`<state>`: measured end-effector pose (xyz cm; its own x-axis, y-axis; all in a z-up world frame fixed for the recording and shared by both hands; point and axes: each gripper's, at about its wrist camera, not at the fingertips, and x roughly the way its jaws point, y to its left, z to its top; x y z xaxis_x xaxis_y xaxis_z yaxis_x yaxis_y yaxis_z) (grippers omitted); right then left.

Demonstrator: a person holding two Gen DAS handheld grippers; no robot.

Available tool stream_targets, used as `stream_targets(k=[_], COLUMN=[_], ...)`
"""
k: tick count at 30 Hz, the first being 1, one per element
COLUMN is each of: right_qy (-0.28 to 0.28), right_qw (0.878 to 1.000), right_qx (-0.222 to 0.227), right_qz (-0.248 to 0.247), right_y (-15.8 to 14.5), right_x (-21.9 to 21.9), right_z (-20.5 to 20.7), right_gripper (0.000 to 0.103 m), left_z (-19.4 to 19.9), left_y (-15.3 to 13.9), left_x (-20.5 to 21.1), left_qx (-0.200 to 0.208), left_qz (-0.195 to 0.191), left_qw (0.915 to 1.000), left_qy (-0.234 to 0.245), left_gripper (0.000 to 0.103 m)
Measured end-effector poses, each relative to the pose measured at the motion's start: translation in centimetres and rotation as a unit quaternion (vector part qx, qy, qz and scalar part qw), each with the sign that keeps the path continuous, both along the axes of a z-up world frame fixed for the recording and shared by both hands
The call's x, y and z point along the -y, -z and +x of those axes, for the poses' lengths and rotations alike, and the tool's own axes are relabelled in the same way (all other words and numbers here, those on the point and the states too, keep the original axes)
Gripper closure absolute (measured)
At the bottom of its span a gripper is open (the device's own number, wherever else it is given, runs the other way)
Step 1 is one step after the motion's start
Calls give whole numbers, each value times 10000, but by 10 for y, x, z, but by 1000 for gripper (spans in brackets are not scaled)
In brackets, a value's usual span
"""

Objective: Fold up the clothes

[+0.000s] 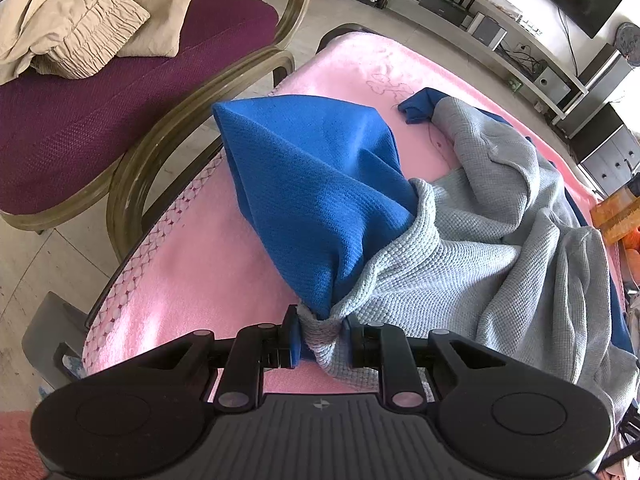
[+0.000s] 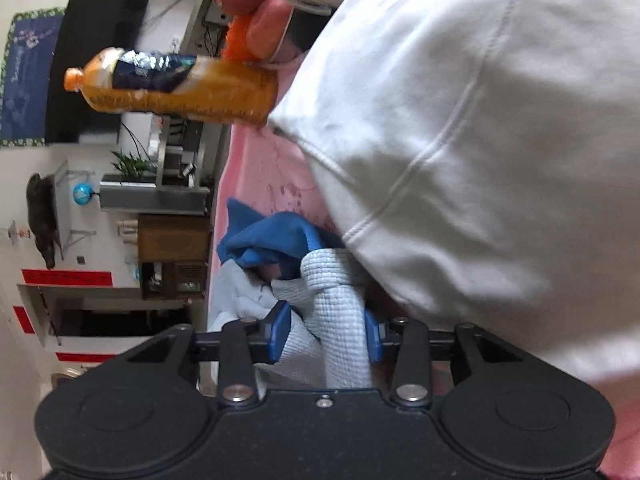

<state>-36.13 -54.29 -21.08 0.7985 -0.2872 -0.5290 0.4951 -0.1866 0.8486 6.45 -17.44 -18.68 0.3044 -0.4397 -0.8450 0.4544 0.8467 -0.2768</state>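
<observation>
A blue and light grey knit garment (image 1: 460,240) lies crumpled on a pink blanket (image 1: 192,280). My left gripper (image 1: 320,336) is shut on a bunched edge of it, and blue cloth (image 1: 316,196) rises in a tent from the jaws. In the right wrist view my right gripper (image 2: 326,332) is shut on a rolled grey part of the same garment (image 2: 340,300), with blue cloth (image 2: 272,240) behind it. The right view is turned sideways.
A maroon chair (image 1: 80,132) with a beige garment (image 1: 80,20) on it stands left of the blanket. A white garment (image 2: 480,140) fills the right wrist view. An orange drink bottle (image 2: 180,88) and shelves (image 1: 500,32) stand beyond.
</observation>
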Motion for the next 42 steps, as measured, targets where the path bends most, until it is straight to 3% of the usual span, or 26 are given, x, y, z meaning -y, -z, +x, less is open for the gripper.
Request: stream_targets(k=[3,7,9,11,15,18,20,21,22,28,31,34,42], right_qy=[-101,-137,-9,64,188,253,212,185,162,162,141,76,-80], right_qw=[9999,9992,9976,9963,9960,9970,9969,9967,9966,9973,9977,9977,9969], right_qx=[40,-295,-586,-715,-643,-569,-605,-628,-648,-608,-580,-576,-601], right_qz=[-126,-235,-375,-468,-585,-464,-455,-469,-485,-388,-328,-354,-499], right_y=[0,-2,-7,-12,-20,-17,-16,-16,-17,-14,-11,-12,-15], right_x=[7,11,7,3,-1,1,1,1,1,3,4,5,5], right_z=[6,26,34,38,37,31,33,34,35,30,27,28,34], right_gripper=[74,74,96,96,96,96,96,96,96,96,96,95,94], left_z=[-1,0,1,-1,-4,-2,-4,-5,-7,-18,-14,-10,2], left_y=[0,1,0,-1,2,9,5,2,-1,-27,-15,-5,20], left_x=[1,-1,-4,-8,-13,-9,-6,-5,-3,-18,-16,-14,5], left_qx=[12,-20,-114,-220,-465,-700,-593,-514,-434,-44,-165,-292,-614], left_qz=[6,-42,-170,-328,-535,-616,-773,-861,-950,-1904,-1565,-1252,-939], left_qw=[10000,10000,9998,9992,9974,9956,9952,9948,9943,9810,9873,9916,9937], left_qy=[10,8,22,72,102,62,131,175,218,372,225,106,-20], left_gripper=[83,83,83,83,72,72,74,86,92,91,88,76,75])
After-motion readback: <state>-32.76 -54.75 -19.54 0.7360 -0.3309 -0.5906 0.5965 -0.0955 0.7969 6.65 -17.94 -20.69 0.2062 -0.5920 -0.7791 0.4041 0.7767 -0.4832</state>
